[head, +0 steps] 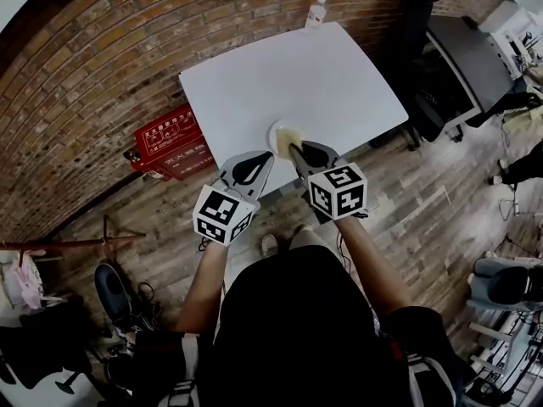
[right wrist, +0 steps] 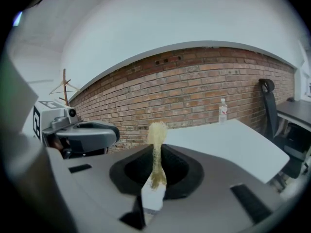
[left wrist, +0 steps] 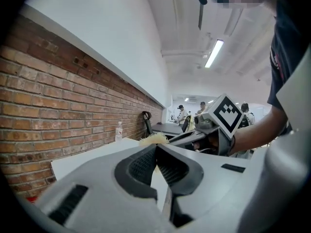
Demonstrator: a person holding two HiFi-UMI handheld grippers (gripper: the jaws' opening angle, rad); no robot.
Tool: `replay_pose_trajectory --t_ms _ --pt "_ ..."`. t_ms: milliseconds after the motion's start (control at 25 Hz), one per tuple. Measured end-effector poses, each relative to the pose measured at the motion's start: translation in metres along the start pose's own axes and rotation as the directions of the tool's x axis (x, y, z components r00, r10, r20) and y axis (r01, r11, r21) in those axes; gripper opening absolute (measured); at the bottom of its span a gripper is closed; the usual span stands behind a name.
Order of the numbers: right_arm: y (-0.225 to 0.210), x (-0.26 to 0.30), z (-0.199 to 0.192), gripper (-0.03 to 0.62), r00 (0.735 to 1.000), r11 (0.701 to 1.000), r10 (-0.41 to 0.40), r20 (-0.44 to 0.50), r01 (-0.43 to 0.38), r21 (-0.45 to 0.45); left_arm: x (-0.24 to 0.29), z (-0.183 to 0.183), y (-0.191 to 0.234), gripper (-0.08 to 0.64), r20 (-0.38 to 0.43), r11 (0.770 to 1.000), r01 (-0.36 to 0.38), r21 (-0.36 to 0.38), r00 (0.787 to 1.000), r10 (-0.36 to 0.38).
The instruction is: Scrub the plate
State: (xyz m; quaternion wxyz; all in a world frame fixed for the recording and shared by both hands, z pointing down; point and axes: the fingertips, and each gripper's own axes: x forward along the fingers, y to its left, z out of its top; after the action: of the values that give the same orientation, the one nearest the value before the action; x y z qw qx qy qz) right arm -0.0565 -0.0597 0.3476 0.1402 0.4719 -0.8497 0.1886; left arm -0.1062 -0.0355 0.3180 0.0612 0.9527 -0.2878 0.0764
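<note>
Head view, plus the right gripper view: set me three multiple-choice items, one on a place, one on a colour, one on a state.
1. Where does the bottle stand?
A. At the far edge of the table, by the brick wall
B. On the floor
C. Under the table

2. What colour is the crate left of the table in the head view?
A. Blue
B. Red
C. Green

3. The tongs of the right gripper are
A. wide apart and empty
B. shut on a bottle
C. shut on the yellow scrub pad

Key: 1 A, the bottle stands at the table's far corner. 2 B, the crate is red with white print. 3 C, the pad sticks up from between the closed tongs.
</note>
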Motion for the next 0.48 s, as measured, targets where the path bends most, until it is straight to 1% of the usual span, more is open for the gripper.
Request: replay_pose_trajectory --t_ms 120,280,480 --pt "-0.001 -0.007 0.007 0.041 1.0 1.0 -0.013 0.024 0.013 0.002 -0.002 0.008 -0.004 0.02 0.011 1.0 0.004 0.013 1.0 -0.005" --pt "0.0 -0.015 0.013 0.041 0.999 1.0 -0.011 0.048 0.011 0.002 -0.008 0.018 -0.007 0.02 0.033 0.999 -0.004 0.031 0.999 0.003" --pt "-0.002 -0.037 0.014 0.041 0.997 1.0 -0.011 0.075 0.012 -0.005 -0.005 0.016 -0.02 0.02 0.023 0.999 -0.024 0.023 0.999 0.023"
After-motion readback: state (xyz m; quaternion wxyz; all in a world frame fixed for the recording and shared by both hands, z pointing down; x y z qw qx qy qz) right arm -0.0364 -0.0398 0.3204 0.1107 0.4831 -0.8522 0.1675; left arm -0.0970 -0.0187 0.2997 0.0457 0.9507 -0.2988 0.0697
